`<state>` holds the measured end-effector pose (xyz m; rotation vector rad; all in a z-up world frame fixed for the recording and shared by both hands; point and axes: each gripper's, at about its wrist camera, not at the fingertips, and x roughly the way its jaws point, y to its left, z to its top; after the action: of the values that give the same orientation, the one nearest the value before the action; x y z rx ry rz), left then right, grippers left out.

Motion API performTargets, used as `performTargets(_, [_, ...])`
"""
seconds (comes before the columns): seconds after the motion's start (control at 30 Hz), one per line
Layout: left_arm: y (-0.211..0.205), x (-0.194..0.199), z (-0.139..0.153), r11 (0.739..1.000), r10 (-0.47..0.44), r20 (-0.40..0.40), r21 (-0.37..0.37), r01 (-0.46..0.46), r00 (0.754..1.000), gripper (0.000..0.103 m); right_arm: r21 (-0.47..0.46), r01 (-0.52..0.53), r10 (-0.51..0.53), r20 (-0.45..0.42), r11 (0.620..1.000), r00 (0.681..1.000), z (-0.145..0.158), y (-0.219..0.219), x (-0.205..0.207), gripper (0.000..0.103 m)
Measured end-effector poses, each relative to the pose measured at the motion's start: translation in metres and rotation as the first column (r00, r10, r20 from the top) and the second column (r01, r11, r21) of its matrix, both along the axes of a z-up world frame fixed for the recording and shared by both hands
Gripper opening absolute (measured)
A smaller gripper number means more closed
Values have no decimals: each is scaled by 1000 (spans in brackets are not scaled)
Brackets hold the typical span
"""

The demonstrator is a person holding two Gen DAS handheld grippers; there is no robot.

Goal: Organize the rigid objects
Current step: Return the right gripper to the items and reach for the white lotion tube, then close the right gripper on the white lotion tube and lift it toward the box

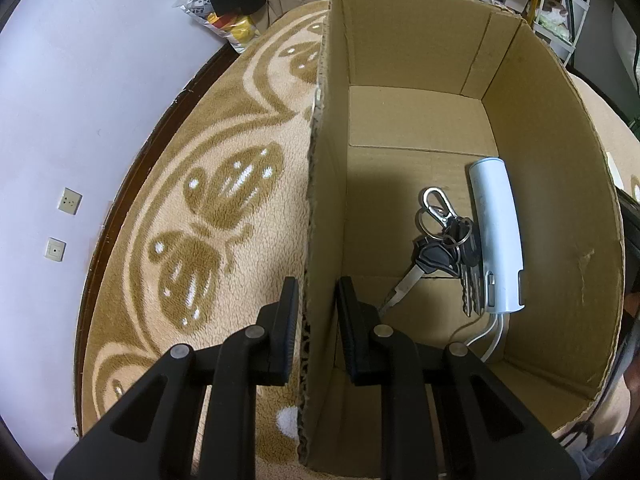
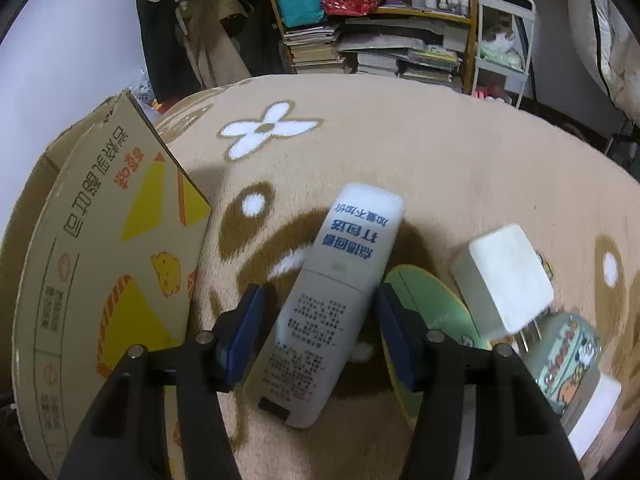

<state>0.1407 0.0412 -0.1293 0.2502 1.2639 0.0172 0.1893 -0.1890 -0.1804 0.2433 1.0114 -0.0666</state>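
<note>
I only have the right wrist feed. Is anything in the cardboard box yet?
Observer: Yes, a white cylindrical device with a cord lies on the floor of the open brown cardboard box.
Operator: Anything else in there?
Observer: A bunch of keys on a silver clip, touching that device's left side.
Operator: What is the left claw doing?
Observer: The left claw straddles the box's left wall, one finger outside and one inside, with a gap beside the inner finger.
</note>
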Motion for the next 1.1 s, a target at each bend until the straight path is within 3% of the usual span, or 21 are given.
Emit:
performTargets(0.13, [-2,-2,2,1000,-11,9,13,11,1000,19,68,43,-41,-28,997,999,-5,-9,5,52])
performTargets(0.3, [-3,0,1,1000,-13,9,20,13,1000,19,42,50,-47,-63,998,997,-7,-7,12,52])
performTargets(0.53, [-3,0,1,1000,-18,5,20,18,1000,19,-20,56,-57,-41,998,998,0,0,6,45])
performTargets(0.77, [-3,0,0,999,-20,2,25,20,1000,19,21,109,-109,-8,994,994,8,-9,-5,44])
performTargets(0.97, [-4,-1,0,999,-28,2,25,28,1000,18,1,91,-91,46,996,995,31,-5,-12,43])
performTargets(1.1, [-6,-1,0,999,-33,2,26,33,999,17,59,83,-87,76,995,993,47,-11,-17,42])
